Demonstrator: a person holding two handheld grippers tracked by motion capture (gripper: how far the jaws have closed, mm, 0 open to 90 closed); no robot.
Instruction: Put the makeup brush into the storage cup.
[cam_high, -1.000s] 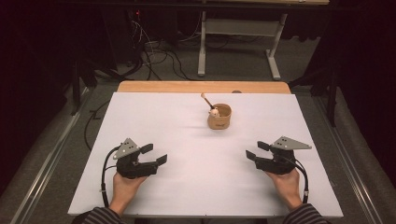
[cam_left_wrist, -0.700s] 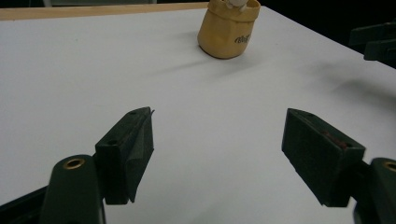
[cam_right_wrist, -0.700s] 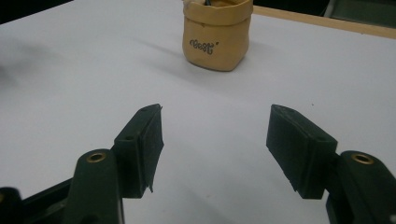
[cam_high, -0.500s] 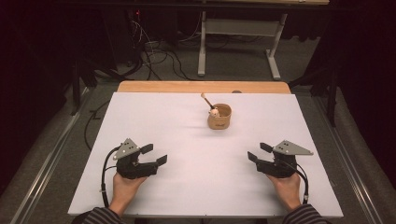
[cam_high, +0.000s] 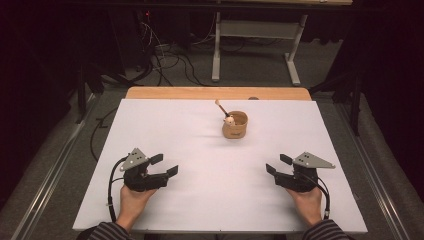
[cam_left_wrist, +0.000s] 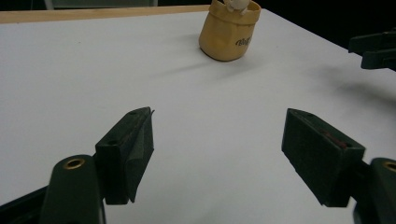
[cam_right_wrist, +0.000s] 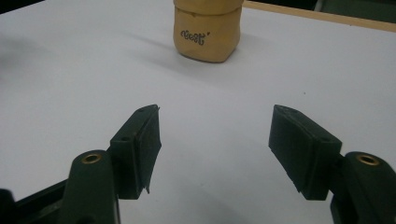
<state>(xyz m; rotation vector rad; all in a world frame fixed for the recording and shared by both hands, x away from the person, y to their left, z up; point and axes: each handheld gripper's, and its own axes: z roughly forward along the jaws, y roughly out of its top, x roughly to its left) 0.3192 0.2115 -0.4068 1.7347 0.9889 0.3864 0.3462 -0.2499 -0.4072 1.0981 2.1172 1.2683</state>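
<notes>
One tan rounded cup stands far-centre on the white table, its rim cut off in the right gripper view, contents indistinct. Two black grippers, left and right, both jaws spread, empty.

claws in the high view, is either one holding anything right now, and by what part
Nothing is held. The left claw and right claw are both open, apart from the tan cup.
</notes>
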